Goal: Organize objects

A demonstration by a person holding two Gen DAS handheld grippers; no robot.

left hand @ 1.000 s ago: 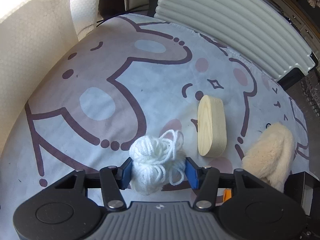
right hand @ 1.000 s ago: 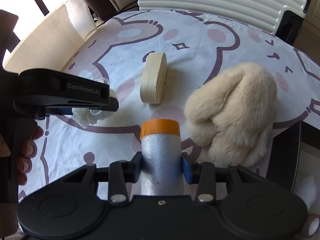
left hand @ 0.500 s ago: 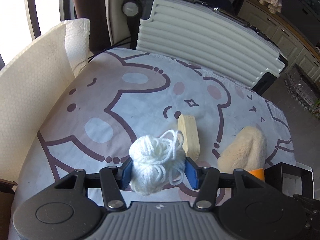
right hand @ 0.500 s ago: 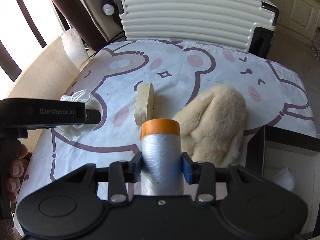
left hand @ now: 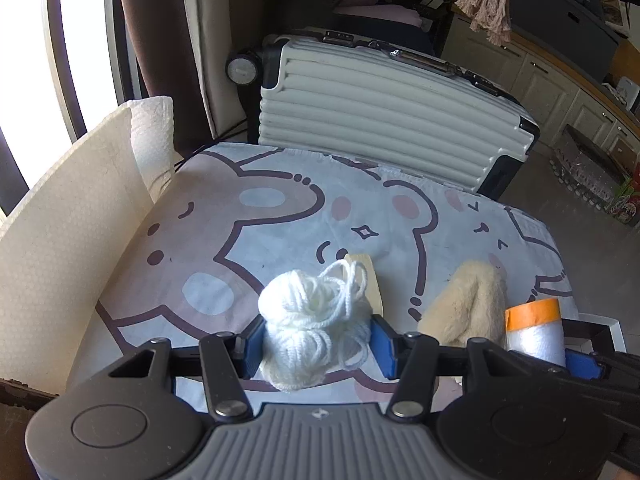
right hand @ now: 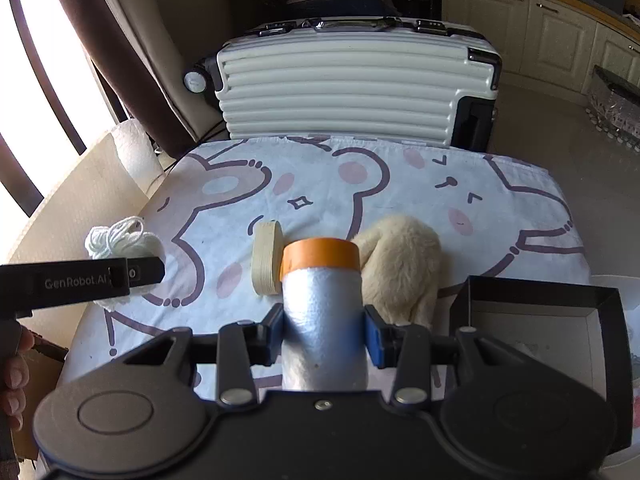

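Left wrist view: the left gripper [left hand: 316, 344] clamps a ball of white yarn [left hand: 314, 320] between its blue pads, now held higher above the bear-print sheet [left hand: 248, 240] than a second ago, so the ribbed white suitcase [left hand: 384, 112] shows fully. A wooden oval block [left hand: 370, 276] and a cream plush toy [left hand: 466, 312] lie below. Right wrist view: the right gripper [right hand: 324, 336] squeezes a silvery roll with an orange band [right hand: 322, 304], likewise raised; a black box [right hand: 536, 320] has appeared at right.
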